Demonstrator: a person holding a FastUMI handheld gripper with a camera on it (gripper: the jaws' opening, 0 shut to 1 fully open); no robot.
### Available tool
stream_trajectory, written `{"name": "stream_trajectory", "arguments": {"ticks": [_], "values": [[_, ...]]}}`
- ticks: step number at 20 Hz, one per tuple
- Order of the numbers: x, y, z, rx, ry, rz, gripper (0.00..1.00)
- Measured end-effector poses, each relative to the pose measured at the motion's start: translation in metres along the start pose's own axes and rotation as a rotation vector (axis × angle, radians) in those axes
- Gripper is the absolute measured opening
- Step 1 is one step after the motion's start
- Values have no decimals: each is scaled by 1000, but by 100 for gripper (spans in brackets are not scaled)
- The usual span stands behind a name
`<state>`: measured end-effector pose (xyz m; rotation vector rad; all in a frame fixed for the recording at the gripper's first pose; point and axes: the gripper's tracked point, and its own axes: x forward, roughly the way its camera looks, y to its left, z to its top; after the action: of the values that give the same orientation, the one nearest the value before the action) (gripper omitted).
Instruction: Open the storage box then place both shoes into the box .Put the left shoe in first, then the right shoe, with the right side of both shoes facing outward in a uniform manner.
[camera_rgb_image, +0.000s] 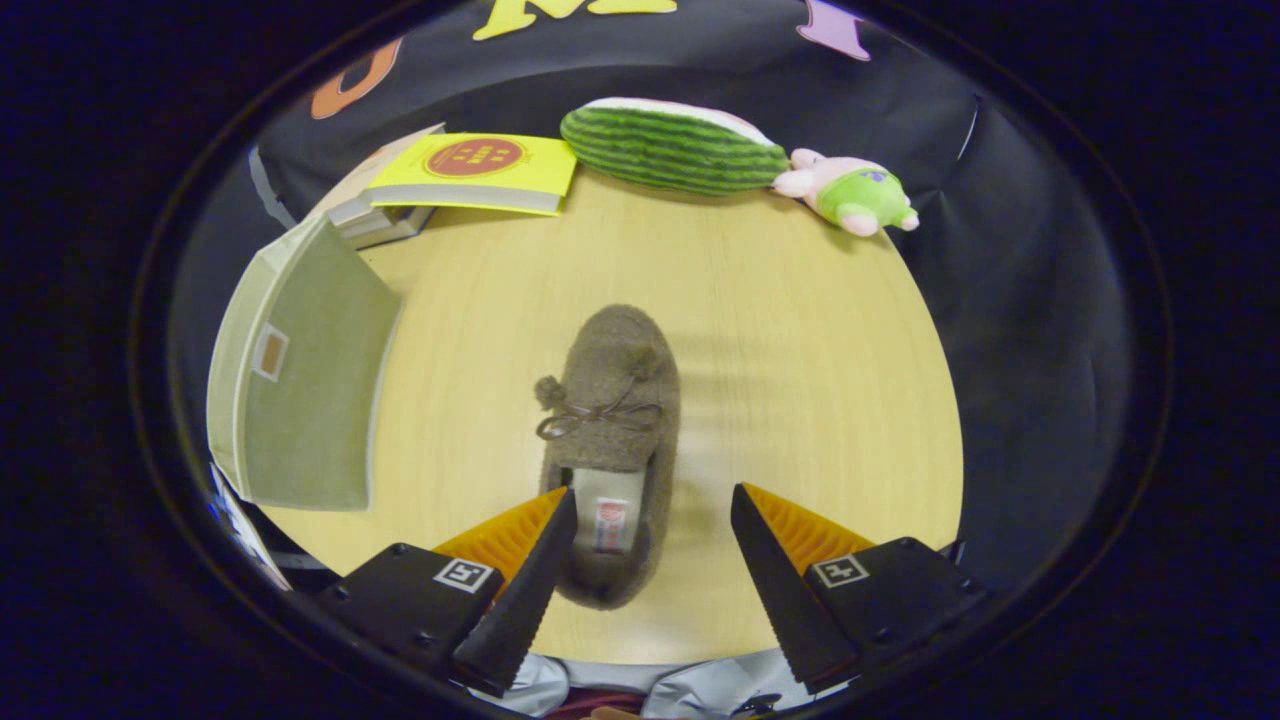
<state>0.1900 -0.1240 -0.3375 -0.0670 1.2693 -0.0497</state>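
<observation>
The jaws (652, 500) stand wide open, gripping nothing. The heel of a fuzzy grey-brown slipper (612, 440) lies between the fingers, close against the left one, while its rounded toe points away beyond them. The slipper is of fleecy cloth with a thin bow and two small pompoms on top; a little sewn tag sits on its pale insole, too small to read.

It rests on a pale wood-grain counter (800, 380). To the left of the slipper, well apart from it, stands a sage-green cloth storage box (300, 380) with a small label patch on its face, the writing blurred. At the far left a yellow book (480, 170) with a round red emblem lies on top of a grey book (375, 215); its print cannot be made out. Far behind the slipper lies a plush watermelon slice (670, 148), green-striped, and just right of it, touching, a pink plush toy (850, 192) in green shorts.
</observation>
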Motion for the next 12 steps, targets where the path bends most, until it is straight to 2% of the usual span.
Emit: {"name": "stream_trajectory", "arguments": {"ticks": [2, 3, 6, 9, 12], "values": [[12, -10, -3, -11, 37, -19, 86], [22, -14, -6, -3, 54, -28, 72], [26, -5, -8, -1, 75, 16, 31], [35, 3, -10, -2, 98, 43, 18], [45, -1, -7, 56, 76, 41, 9]]}}
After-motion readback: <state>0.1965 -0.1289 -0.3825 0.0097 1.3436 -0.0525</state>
